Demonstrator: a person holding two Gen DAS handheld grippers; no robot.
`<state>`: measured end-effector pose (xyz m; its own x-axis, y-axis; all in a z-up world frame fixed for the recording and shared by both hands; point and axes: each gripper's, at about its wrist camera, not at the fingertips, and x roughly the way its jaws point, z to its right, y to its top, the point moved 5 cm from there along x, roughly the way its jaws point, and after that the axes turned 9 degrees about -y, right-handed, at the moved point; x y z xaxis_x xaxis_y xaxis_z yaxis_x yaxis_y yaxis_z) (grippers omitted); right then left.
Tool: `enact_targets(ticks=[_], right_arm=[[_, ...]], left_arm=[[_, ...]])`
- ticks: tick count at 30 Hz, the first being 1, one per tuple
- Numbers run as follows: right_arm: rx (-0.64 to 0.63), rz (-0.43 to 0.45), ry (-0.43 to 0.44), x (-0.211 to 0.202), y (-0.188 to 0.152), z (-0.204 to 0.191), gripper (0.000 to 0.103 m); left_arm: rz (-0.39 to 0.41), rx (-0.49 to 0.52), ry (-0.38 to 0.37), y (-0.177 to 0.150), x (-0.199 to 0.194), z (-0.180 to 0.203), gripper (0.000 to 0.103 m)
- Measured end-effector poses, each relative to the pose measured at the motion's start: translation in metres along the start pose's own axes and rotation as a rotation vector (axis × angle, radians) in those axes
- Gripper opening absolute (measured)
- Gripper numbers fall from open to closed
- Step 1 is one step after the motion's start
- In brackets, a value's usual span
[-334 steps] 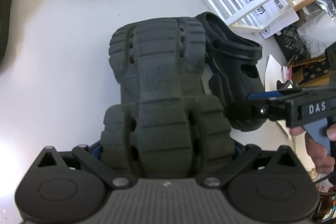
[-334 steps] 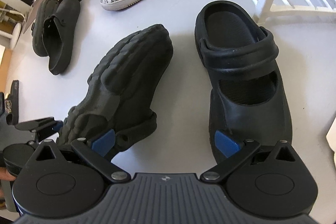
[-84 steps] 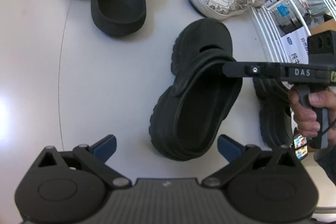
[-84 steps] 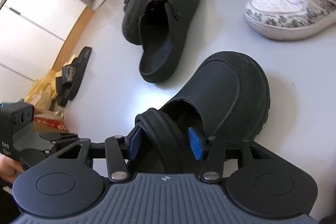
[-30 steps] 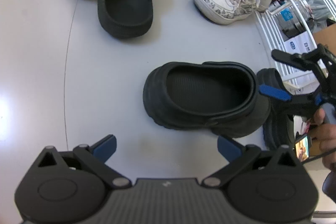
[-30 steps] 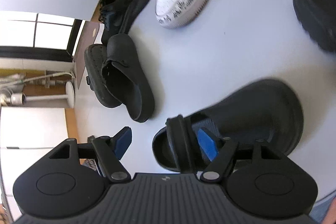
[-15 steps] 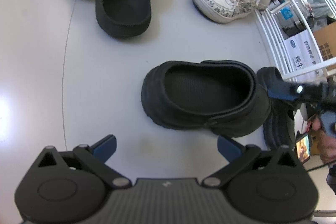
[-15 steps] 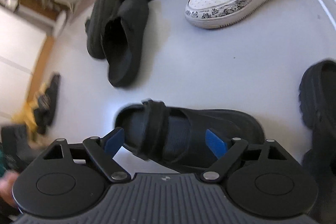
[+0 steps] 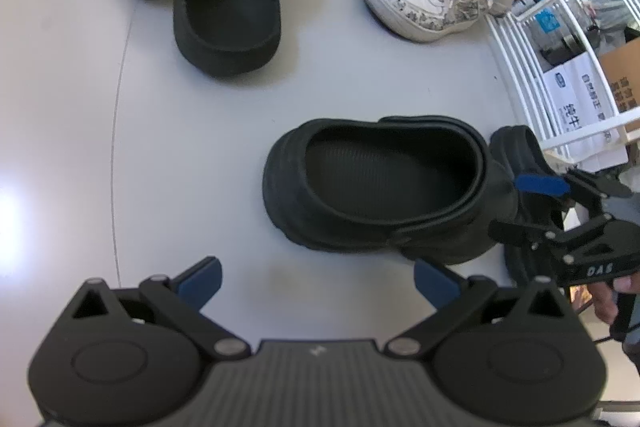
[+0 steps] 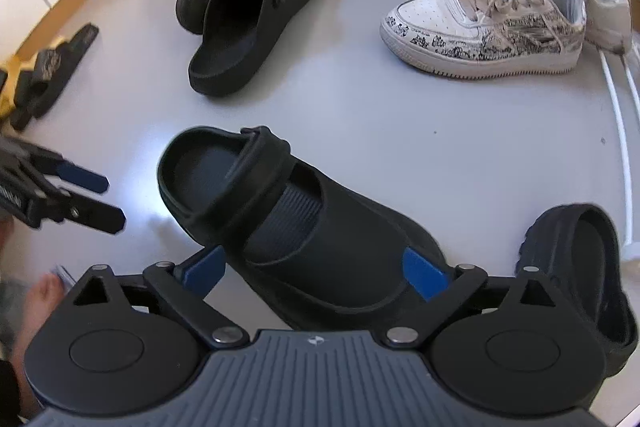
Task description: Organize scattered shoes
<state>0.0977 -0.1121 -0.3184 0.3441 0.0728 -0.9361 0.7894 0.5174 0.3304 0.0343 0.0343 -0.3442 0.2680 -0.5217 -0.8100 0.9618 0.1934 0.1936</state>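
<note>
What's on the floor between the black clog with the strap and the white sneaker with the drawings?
Nothing. In the right wrist view, only bare grey floor lies between the black strap clog and the patterned white sneaker.

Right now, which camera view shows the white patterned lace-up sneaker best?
The right wrist view: the white patterned lace-up sneaker appears large, side-on, with pattern and laces clear. The left wrist view shows it smaller, near the edge.

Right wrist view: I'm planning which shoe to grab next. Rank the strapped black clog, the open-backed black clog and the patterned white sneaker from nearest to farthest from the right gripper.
1. Strapped black clog, between the opening jaws of the right gripper, untouched.
2. Open-backed black clog, upper left.
3. Patterned white sneaker, upper right; close to the second, so that order is uncertain.
</note>
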Motion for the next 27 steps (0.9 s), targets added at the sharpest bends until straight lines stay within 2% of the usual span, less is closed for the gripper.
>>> enact_targets(ticks=[6,9,13,16,24,27], right_arm=[[-0.081,-0.01,-0.01,0.001,-0.002,-0.006,0.103],[-0.094,0.015,-0.034,0.002,-0.001,-0.007,0.103],[-0.16,0.106,-0.049,-0.004,0.0,-0.013,0.103],[-0.204,0.14,-0.064,-0.005,0.001,-0.014,0.103],[-0.295,0.111,-0.017,0.004,0.0,-0.019,0.103],[-0.377,0.112,-0.01,0.008,0.001,-0.028,0.103]], left_arm=[[-0.004,-0.002,0.0,-0.002,0.001,0.0,0.103],[-0.005,-0.001,-0.003,-0.003,0.0,0.0,0.103],[-0.004,-0.006,-0.002,-0.004,-0.001,-0.002,0.103],[-0.004,-0.008,0.001,-0.004,-0.001,-0.003,0.103],[-0.004,-0.015,-0.004,-0.005,-0.001,-0.005,0.103],[-0.006,-0.016,0.001,-0.005,-0.001,-0.006,0.103]])
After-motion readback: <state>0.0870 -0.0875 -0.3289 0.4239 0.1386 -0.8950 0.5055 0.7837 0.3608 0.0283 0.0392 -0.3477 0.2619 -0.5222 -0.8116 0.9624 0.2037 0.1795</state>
